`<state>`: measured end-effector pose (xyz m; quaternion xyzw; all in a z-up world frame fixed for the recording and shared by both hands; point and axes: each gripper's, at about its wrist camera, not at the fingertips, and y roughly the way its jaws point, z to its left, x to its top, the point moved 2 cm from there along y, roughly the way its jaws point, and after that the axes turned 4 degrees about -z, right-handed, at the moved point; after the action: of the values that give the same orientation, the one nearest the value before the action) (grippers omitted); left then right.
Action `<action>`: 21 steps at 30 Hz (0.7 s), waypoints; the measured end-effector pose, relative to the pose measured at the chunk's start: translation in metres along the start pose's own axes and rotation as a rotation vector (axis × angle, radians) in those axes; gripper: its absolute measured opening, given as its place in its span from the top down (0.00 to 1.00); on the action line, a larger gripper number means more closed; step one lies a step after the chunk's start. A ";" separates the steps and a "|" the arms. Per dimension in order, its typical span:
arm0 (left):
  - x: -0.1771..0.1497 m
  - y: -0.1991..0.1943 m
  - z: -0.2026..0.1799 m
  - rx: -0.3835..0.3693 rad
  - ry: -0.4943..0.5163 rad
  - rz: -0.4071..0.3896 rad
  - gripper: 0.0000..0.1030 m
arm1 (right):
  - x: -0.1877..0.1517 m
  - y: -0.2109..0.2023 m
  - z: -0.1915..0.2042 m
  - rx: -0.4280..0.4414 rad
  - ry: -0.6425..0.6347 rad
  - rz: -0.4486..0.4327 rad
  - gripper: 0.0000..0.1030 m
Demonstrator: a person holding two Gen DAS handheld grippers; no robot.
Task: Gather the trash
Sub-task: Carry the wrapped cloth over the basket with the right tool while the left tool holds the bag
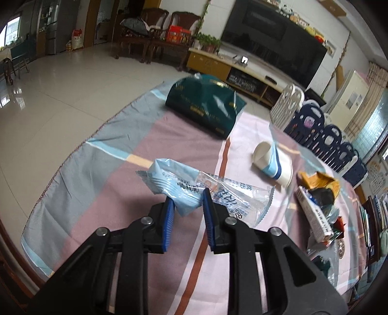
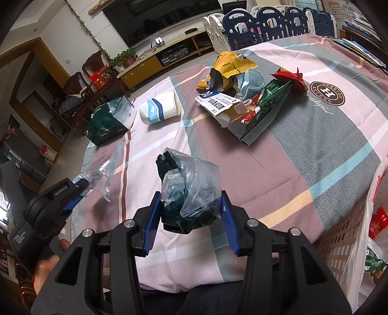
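Note:
My left gripper [image 1: 188, 197] is shut on a light-blue and clear plastic wrapper [image 1: 194, 186], held just above the striped tablecloth [image 1: 121, 198]; it also shows in the right wrist view [image 2: 80, 186]. My right gripper [image 2: 190, 203] is shut on a crumpled dark-green and clear plastic bag [image 2: 189, 191] above the cloth's near edge. A paper cup [image 1: 272, 163] lies on its side. A heap of trash [image 2: 245, 97] with a yellow bag, a face mask, a white carton and green and red wrappers lies farther back.
A dark green tissue pack [image 1: 206, 104] lies at the table's far side [image 2: 109, 121]. A basket lined with a plastic bag [image 2: 359, 232] stands at the right, below the table edge. A blue and white play fence [image 2: 262, 21] stands beyond the table.

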<state>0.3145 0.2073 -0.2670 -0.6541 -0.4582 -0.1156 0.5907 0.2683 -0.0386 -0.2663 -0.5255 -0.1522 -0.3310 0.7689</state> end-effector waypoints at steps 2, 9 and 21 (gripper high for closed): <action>0.000 0.000 0.000 -0.003 -0.003 0.005 0.77 | -0.001 0.000 0.000 0.001 0.000 0.001 0.54; 0.001 -0.004 0.004 0.001 -0.016 -0.008 0.77 | 0.001 -0.003 -0.004 0.018 0.031 -0.008 0.54; -0.003 -0.042 0.037 -0.026 -0.158 -0.054 0.77 | 0.050 -0.102 -0.074 -0.003 0.071 -0.168 0.54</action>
<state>0.2677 0.2331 -0.2508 -0.6561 -0.5194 -0.0854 0.5409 0.2285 -0.1466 -0.1951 -0.4997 -0.1679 -0.4130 0.7426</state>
